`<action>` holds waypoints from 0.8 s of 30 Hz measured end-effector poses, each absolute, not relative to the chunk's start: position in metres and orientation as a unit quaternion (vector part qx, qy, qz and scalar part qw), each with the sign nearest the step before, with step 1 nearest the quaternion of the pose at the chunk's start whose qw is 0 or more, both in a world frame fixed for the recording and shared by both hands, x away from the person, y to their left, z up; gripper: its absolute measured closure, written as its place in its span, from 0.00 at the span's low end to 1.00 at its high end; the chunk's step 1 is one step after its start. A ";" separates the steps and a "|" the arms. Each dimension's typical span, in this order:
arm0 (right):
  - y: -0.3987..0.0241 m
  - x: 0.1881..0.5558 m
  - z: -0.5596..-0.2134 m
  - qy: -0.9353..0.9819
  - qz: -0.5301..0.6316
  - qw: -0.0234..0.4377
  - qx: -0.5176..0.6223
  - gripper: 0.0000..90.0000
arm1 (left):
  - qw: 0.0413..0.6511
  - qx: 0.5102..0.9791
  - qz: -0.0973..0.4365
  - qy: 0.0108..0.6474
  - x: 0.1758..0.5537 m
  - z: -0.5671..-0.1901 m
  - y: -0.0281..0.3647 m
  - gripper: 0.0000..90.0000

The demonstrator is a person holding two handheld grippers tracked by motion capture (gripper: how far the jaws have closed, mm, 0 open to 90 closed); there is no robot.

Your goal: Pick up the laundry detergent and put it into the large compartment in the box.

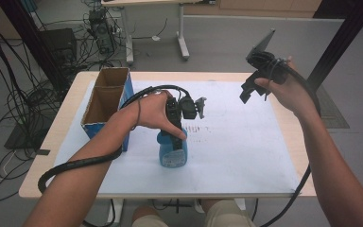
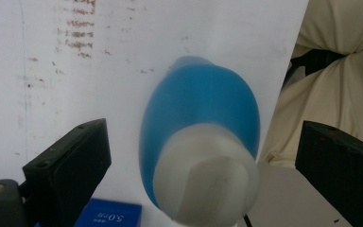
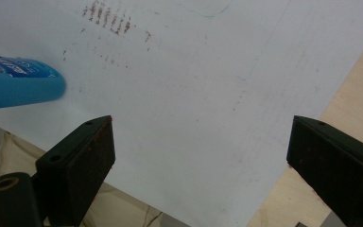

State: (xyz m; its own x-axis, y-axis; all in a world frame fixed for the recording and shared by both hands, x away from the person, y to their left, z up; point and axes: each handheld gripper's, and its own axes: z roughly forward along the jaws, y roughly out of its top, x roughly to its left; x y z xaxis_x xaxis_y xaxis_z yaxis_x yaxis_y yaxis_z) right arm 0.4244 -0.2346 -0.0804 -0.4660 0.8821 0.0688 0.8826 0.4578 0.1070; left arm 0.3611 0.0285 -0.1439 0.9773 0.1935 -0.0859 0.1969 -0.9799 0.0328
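- The blue bottle (image 1: 172, 151) is standing upright on the white sheet (image 1: 246, 142), near the front edge of the bench (image 1: 52, 142) and a little left of its middle; its pale cap (image 2: 205, 175) is pointing up toward the left tool (image 2: 203, 161).
- The left tool is hovering directly over the bottle with its jaws spread wide, one on each side of the cap and neither touching it as far as the left gripper view shows.
- Judging from this, the step in hand is the grasp: the tool is lining up to come down on the bottle's neck or shoulders.
- To do it well, the tool should be sinking straight down so both jaws pass the cap evenly, then closing on the blue body just beneath it, where the sides are firmer than the rounded cap.
- Closing off centre is likely to tip the bottle, since it is standing free.
- The cardboard box (image 1: 106, 101), open at the top, is sitting just beside the bottle toward the back left corner; a lift should be clearing its near wall.
- The right tool (image 3: 201, 142) is being held up over the right side of the bench, jaws apart and holding nothing, well apart from the bottle.
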 end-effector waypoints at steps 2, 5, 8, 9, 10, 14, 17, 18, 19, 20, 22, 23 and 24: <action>-0.234 0.425 -0.081 -0.854 -0.063 0.002 -0.517 0.10 | 0.017 0.995 -0.037 0.095 0.360 -0.147 0.027 0.05; -0.235 0.425 -0.082 -0.854 -0.064 0.003 -0.517 0.10 | 0.015 0.995 -0.031 0.096 0.357 -0.152 0.027 0.05; -0.235 0.426 -0.084 -0.854 -0.063 0.003 -0.517 0.10 | 0.015 0.995 -0.030 0.098 0.356 -0.155 0.027 0.05; -0.235 0.426 -0.085 -0.853 -0.062 0.004 -0.518 0.10 | 0.016 0.995 -0.028 0.098 0.355 -0.155 0.028 0.05; -0.235 0.426 -0.086 -0.853 -0.062 0.004 -0.518 0.10 | 0.017 0.995 -0.030 0.098 0.356 -0.156 0.028 0.05; -0.235 0.426 -0.087 -0.853 -0.062 0.005 -0.518 0.10 | 0.012 0.995 -0.029 0.097 0.354 -0.159 0.026 0.05; -0.236 0.426 -0.087 -0.853 -0.063 0.005 -0.518 0.10 | 0.013 0.995 -0.029 0.096 0.354 -0.160 0.026 0.05; -0.236 0.426 -0.087 -0.853 -0.063 0.005 -0.517 0.10 | 0.013 0.995 -0.029 0.096 0.354 -0.160 0.026 0.05; -0.236 0.426 -0.088 -0.854 -0.063 0.005 -0.517 0.10 | 0.014 0.995 -0.028 0.097 0.354 -0.160 0.027 0.05; -0.236 0.426 -0.088 -0.854 -0.063 0.005 -0.517 0.10 | 0.014 0.995 -0.029 0.098 0.354 -0.160 0.026 0.05; -0.236 0.426 -0.087 -0.854 -0.063 0.005 -0.517 0.10 | 0.012 0.995 -0.028 0.099 0.353 -0.161 0.026 0.05; -0.236 0.426 -0.087 -0.854 -0.063 0.004 -0.517 0.10 | 0.014 0.995 -0.025 0.096 0.353 -0.162 0.026 0.05; -0.236 0.426 -0.087 -0.854 -0.064 0.004 -0.517 0.10 | 0.012 0.995 -0.024 0.096 0.352 -0.162 0.025 0.05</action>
